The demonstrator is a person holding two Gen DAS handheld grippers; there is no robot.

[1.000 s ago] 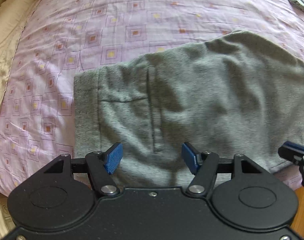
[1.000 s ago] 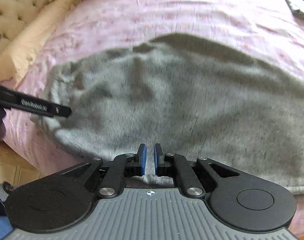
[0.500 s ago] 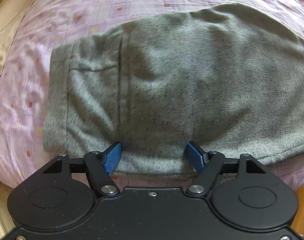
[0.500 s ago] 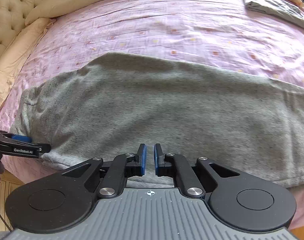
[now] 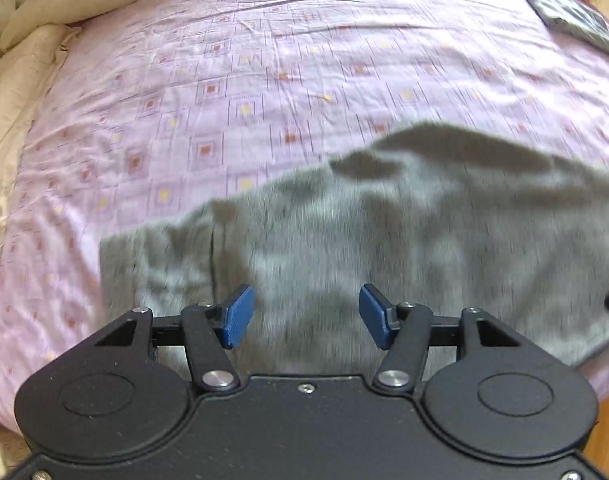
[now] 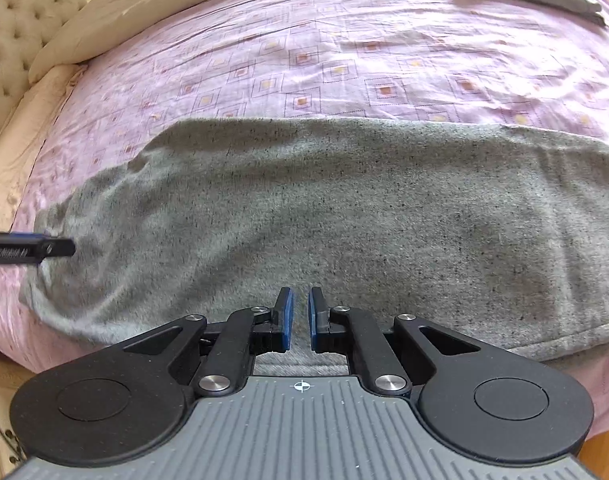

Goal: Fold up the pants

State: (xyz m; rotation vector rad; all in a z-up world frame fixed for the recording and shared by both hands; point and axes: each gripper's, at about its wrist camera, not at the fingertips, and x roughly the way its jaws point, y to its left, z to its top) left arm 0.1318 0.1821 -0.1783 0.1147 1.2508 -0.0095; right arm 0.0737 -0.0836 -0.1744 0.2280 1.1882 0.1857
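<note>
The right wrist view alone shows the pants (image 6: 324,220) sharply, lying lengthwise left to right along the bed's (image 6: 344,60) near edge. The left gripper (image 5: 304,316) hovers over them, jaws closing on nothing; the right gripper (image 6: 300,316) is nearly closed, empty.

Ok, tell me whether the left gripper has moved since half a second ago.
Yes. In its own view the left gripper has pulled back from the pants; more purple bedsheet shows beyond them, and its jaws are closing, empty.

Your left hand-held gripper (image 5: 304,316) hangs over the grey pants (image 5: 404,232) on the pink bed (image 5: 224,92), jaws closing, pads clear of fabric. Frame blurred.
</note>
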